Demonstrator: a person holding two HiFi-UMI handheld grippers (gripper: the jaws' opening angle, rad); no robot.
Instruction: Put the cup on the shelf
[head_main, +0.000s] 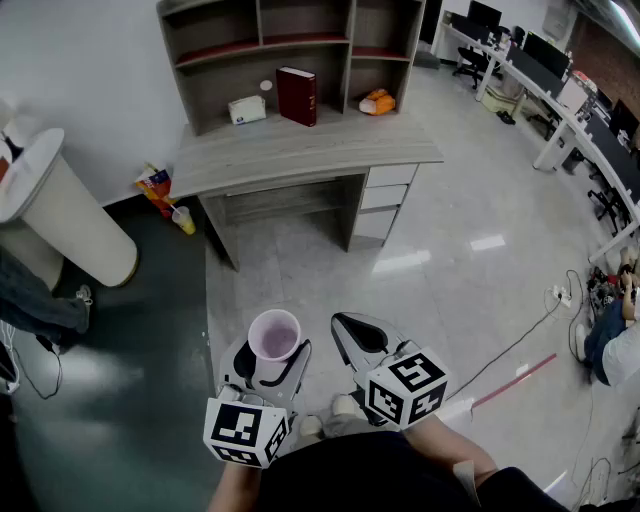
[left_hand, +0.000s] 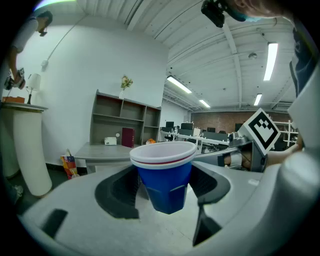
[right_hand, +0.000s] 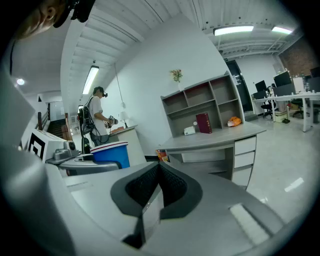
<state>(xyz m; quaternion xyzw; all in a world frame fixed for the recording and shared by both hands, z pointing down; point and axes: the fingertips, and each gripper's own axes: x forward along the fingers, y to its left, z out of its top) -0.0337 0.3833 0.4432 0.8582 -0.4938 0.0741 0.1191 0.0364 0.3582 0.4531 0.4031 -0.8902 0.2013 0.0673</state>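
Note:
A blue paper cup (left_hand: 166, 175) with a white rim and red stripe stands upright between the jaws of my left gripper (left_hand: 165, 186), which is shut on it. From above, the cup (head_main: 274, 335) shows a pale pink inside, low in the head view with the left gripper (head_main: 268, 362) around it. The cup (right_hand: 110, 152) also shows at the left of the right gripper view. My right gripper (head_main: 352, 335) hovers beside it, shut and empty (right_hand: 157, 186). The grey shelf unit (head_main: 290, 55) stands on a desk (head_main: 300, 150) ahead, across open floor.
On the shelf's bottom level sit a white box (head_main: 246, 109), a dark red book (head_main: 297, 95) and an orange object (head_main: 377, 102). A white cylinder stand (head_main: 60, 215) is at the left. Snack bag and a yellow cup (head_main: 184, 220) lie by the desk leg. Office desks (head_main: 560, 110) line the right.

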